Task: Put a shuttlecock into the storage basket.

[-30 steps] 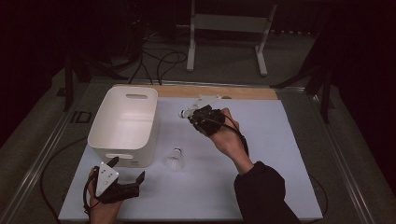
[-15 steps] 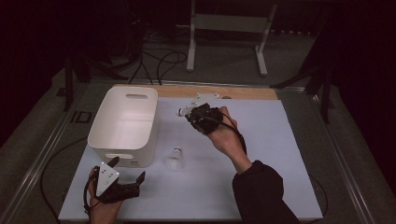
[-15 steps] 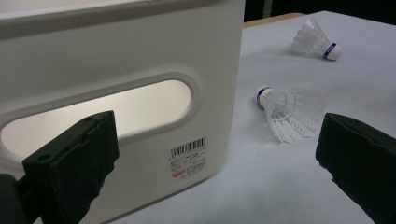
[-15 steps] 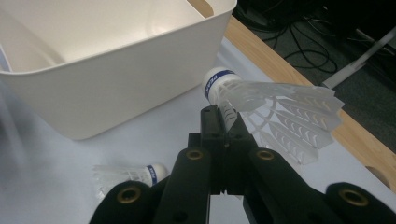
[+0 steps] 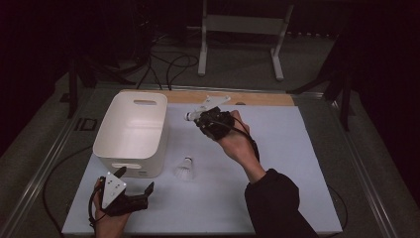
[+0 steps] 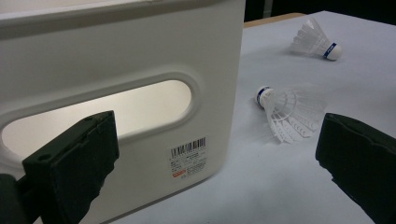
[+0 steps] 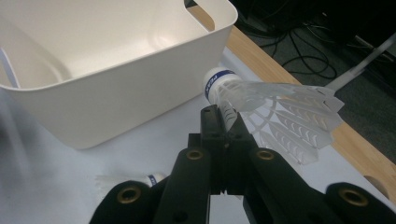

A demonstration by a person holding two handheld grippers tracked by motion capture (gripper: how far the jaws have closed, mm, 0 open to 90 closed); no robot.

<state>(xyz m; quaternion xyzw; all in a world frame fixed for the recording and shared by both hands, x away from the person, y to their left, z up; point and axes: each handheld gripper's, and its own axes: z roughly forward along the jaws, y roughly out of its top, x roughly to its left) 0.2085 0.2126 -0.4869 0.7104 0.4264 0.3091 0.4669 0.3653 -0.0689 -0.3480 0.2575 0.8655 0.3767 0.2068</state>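
right hand-held gripper (image 5: pixel 194 116) raised, clenched on shuttlecock (image 7: pixel 261 105) | left hand-held gripper (image 5: pixel 133 181) low, released

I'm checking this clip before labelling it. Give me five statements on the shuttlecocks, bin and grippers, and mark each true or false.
1. The right gripper is shut on a shuttlecock. True.
2. The bin already holds a shuttlecock. False: the inside that shows is bare.
3. The left gripper is open. True.
4. The held shuttlecock is directly over the bin. False: in the high view it is beside the bin's far right corner.
5. A second shuttlecock lies on the table by the bin. True.
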